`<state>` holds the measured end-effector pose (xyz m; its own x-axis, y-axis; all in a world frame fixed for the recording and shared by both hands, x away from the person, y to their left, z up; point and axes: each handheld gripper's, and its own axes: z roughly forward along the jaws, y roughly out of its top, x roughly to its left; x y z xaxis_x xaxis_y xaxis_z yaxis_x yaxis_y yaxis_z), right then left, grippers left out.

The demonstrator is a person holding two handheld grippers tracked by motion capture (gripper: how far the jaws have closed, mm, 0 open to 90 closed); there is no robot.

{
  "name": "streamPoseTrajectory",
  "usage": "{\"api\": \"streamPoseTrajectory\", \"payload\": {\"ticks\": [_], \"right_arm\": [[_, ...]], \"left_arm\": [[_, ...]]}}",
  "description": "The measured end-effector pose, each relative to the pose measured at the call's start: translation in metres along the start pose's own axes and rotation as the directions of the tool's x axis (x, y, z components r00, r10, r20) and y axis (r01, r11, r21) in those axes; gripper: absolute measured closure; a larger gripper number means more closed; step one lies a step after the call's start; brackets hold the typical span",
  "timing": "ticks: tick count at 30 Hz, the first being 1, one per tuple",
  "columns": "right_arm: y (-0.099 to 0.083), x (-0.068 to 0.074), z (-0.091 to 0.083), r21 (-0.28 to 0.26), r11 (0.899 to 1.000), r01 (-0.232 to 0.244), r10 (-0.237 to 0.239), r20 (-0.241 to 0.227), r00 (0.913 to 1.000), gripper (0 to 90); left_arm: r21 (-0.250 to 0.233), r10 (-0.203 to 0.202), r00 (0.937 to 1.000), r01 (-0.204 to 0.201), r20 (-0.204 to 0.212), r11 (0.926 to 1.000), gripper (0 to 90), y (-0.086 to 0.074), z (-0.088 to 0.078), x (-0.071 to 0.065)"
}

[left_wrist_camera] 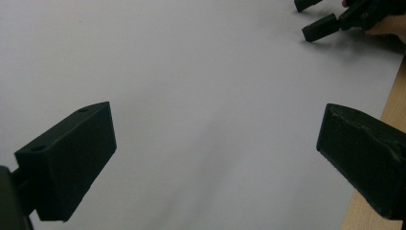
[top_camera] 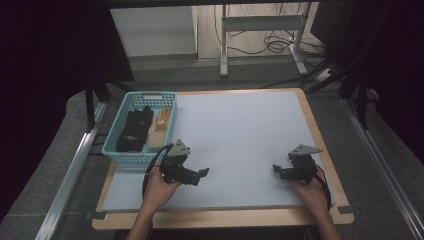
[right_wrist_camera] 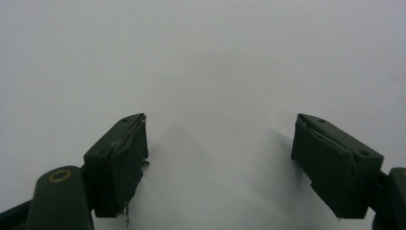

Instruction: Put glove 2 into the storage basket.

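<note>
High view: the left hand-held gripper [top_camera: 200,176] rests on the worktop [top_camera: 240,135] just in front of the near right corner of the basket [top_camera: 114,135], its jaws spread wide and holding nothing. The right hand-held gripper [top_camera: 278,171] sits well apart, near the right edge, also wide and empty. The basket stands at the left edge and holds a black bundle [top_camera: 134,129] with a tan item [top_camera: 161,125] beside it; what they are is too small to tell. The likely risk is the reach into the basket: its wall is close to the left hand-held gripper, so a low or slanted approach could catch the rim and shove or tip the light basket toward the worktop's edge. The two items lie touching, so a wide grab could pick up both.

The worktop is a pale sheet on a wooden board. Beyond it are grey floor, a metal frame and loose cables; the room is dim, dark at the sides.

Left gripper view: both jaws stand far apart over bare pale sheet, the wooden edge at the right, and the right hand-held gripper [left_wrist_camera: 313,19] shows at the far top.

Right gripper view: jaws wide, nothing between, plain pale surface under them. The pad on one jaw looks frayed, which may weaken grip on soft cloth.
</note>
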<state>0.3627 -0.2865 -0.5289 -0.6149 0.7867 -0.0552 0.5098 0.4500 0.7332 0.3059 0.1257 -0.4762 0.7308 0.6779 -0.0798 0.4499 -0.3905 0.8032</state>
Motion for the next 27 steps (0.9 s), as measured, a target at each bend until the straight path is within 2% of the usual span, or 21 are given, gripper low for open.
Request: {"api": "streamPoseTrajectory", "payload": {"ticks": [18,27], "right_arm": [[0.000,0.000,0.000,0.000,1.000,0.000,0.000,0.000,1.0000,19.6],[0.000,0.000,0.000,0.000,1.000,0.000,0.000,0.001,1.0000,19.5]], "left_arm": [[0.040,0.014,0.9996,-0.015,0.025,0.9991,0.0,-0.029,0.025,-0.008],[0.075,0.017,0.9992,-0.019,0.035,0.9970,0.0,-0.042,0.037,-0.011]]}}
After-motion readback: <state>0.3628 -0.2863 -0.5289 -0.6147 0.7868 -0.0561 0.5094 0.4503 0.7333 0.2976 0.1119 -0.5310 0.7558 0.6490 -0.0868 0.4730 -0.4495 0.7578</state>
